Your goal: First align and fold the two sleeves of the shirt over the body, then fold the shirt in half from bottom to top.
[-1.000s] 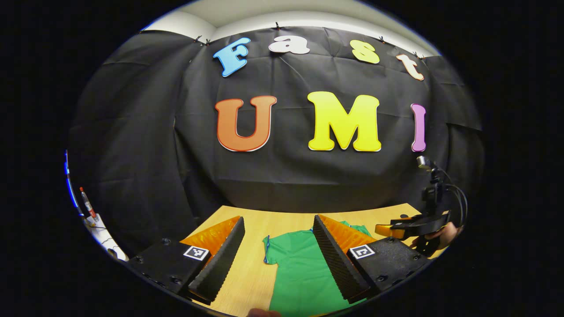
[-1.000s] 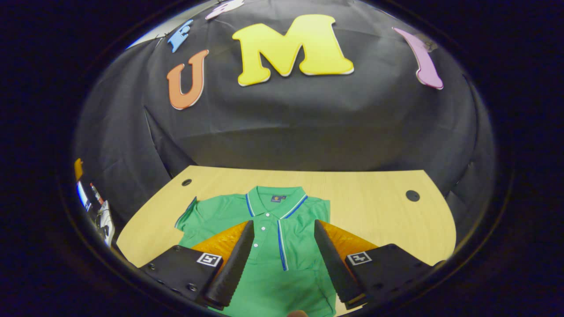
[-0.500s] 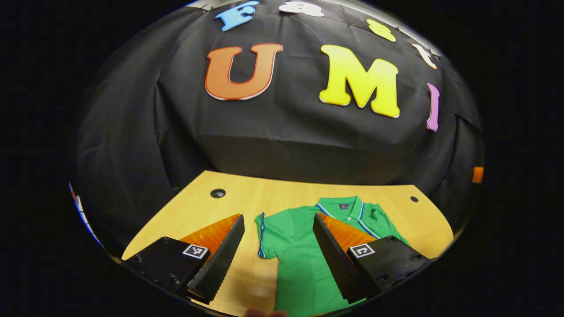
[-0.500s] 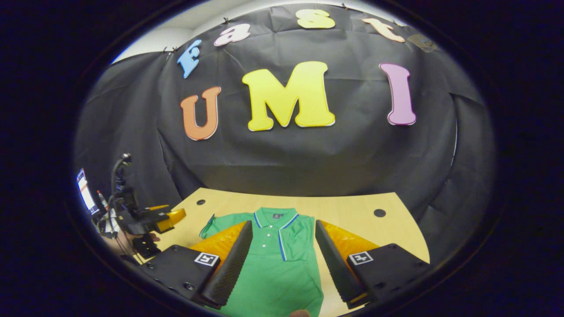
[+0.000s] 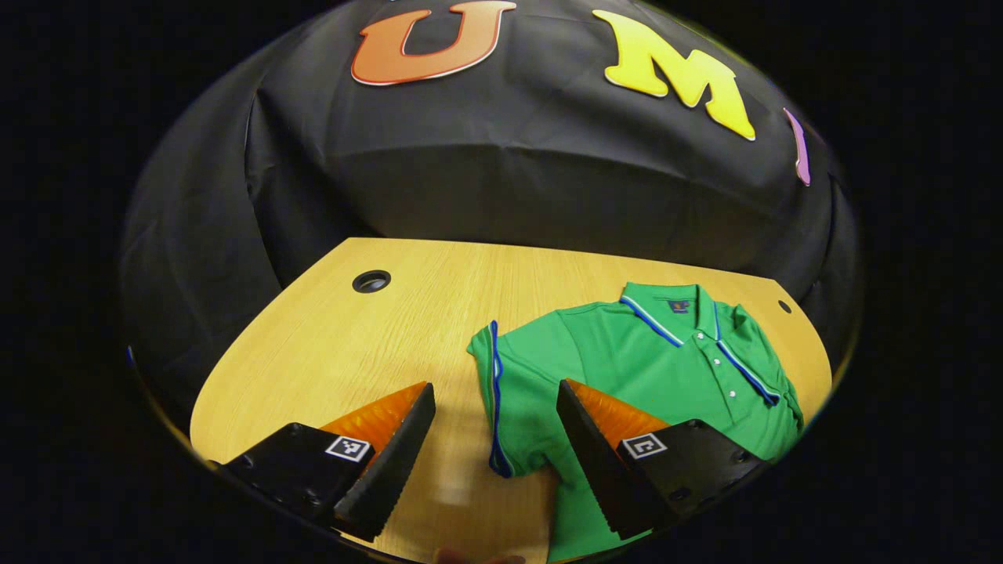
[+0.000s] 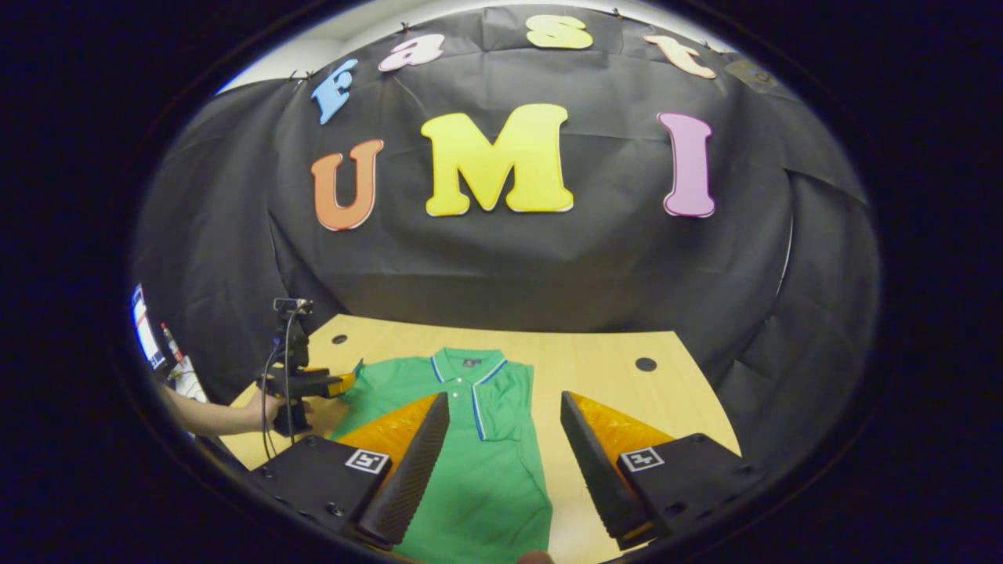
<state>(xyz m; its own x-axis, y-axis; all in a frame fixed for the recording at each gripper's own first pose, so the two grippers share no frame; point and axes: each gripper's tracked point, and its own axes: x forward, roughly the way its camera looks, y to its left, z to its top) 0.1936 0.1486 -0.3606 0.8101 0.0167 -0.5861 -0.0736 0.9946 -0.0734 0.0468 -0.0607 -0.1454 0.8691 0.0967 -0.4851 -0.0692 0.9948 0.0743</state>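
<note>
A green polo shirt (image 5: 627,360) with blue trim lies flat on the wooden table (image 5: 329,352), collar (image 5: 674,301) at the far side. Its left sleeve (image 5: 501,399) sticks out sideways, the blue cuff between the fingers of my open left gripper (image 5: 494,446), which hangs just above it. In the right gripper view the shirt (image 6: 470,478) lies below my open right gripper (image 6: 501,470), which holds nothing. The shirt's right side (image 6: 517,399) runs straight, its sleeve folded onto the chest. There the left gripper (image 6: 353,374), held by a hand (image 6: 262,407), points at the left sleeve.
The table has round cable holes (image 5: 371,280) (image 5: 784,306) near its far corners. Bare wood (image 6: 619,407) lies right of the shirt and also left of the sleeve. A black cloth wall (image 6: 548,266) closes the back. Some equipment (image 6: 149,337) shows at the far left.
The left gripper has tipped down and moved forward to the left sleeve. The right gripper has drawn back and tilted up; the left gripper now shows beside the sleeve there.
</note>
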